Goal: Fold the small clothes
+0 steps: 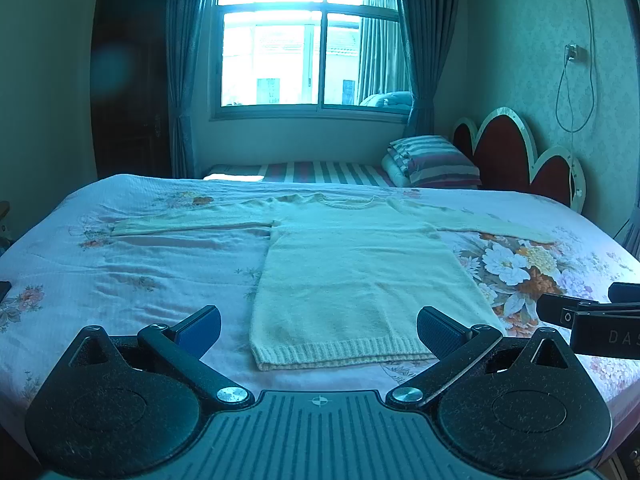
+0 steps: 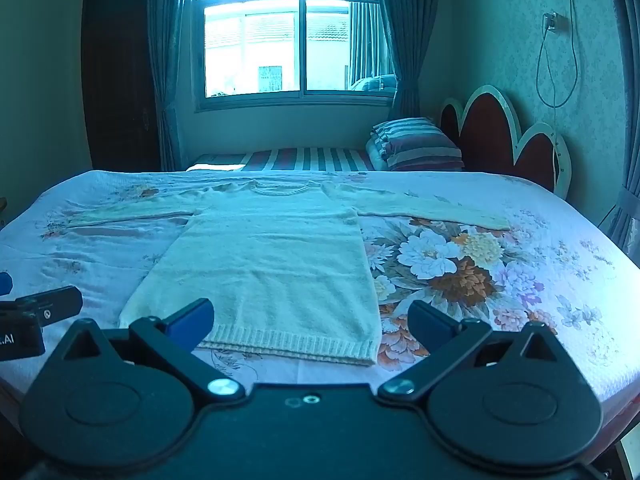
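Observation:
A small cream knitted sweater (image 1: 344, 272) lies flat on the bed, front up, both sleeves spread sideways, ribbed hem toward me. It also shows in the right wrist view (image 2: 272, 264). My left gripper (image 1: 320, 328) is open and empty, hovering just in front of the hem, fingers either side of the hem's width. My right gripper (image 2: 310, 322) is open and empty, in front of the hem's right half. The right gripper's body shows at the right edge of the left wrist view (image 1: 592, 320); the left gripper's body shows at the left edge of the right wrist view (image 2: 36, 312).
The bed has a pale floral bedspread (image 1: 140, 264) with a large flower print (image 2: 452, 264) right of the sweater. Folded striped bedding (image 1: 432, 160) and a red scalloped headboard (image 1: 516, 152) are at the back right. A window (image 1: 308, 40) and dark wardrobe (image 1: 128, 80) stand beyond.

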Demonstrator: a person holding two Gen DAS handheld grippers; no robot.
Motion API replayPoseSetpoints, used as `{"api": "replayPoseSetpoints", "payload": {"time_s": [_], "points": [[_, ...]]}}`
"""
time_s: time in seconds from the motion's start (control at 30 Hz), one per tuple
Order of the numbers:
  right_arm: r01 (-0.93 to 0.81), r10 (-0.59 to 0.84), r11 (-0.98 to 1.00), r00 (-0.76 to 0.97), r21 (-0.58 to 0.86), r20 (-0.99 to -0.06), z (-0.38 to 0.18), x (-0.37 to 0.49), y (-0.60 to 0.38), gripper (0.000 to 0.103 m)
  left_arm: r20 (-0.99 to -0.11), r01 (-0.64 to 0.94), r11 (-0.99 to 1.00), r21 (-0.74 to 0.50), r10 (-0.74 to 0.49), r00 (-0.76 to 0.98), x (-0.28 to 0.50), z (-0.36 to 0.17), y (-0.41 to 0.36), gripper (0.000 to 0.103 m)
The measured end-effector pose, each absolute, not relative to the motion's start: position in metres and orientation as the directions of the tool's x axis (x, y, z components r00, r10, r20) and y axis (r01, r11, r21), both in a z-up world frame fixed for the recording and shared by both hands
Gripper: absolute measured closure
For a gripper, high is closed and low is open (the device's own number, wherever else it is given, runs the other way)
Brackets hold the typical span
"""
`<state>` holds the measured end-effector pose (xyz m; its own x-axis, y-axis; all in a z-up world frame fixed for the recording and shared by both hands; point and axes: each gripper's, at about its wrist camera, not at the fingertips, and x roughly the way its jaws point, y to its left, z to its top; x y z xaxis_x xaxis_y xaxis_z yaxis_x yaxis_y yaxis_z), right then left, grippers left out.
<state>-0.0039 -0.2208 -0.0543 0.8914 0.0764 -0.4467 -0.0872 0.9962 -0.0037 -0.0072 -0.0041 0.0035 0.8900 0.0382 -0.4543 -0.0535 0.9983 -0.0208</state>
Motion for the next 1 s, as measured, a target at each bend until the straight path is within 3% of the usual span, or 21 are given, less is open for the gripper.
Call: {"api": "replayPoseSetpoints", "payload": {"time_s": [1.0], "points": [[-0.086,0.077,0.996,0.890,0.001,-0.449,-0.0556,-0.0004,-0.2270,0.000,-0.459,-0.056,0.998,-0.013,0.044,0.888,-0.0068,0.0051,-0.0092,0.000]]}}
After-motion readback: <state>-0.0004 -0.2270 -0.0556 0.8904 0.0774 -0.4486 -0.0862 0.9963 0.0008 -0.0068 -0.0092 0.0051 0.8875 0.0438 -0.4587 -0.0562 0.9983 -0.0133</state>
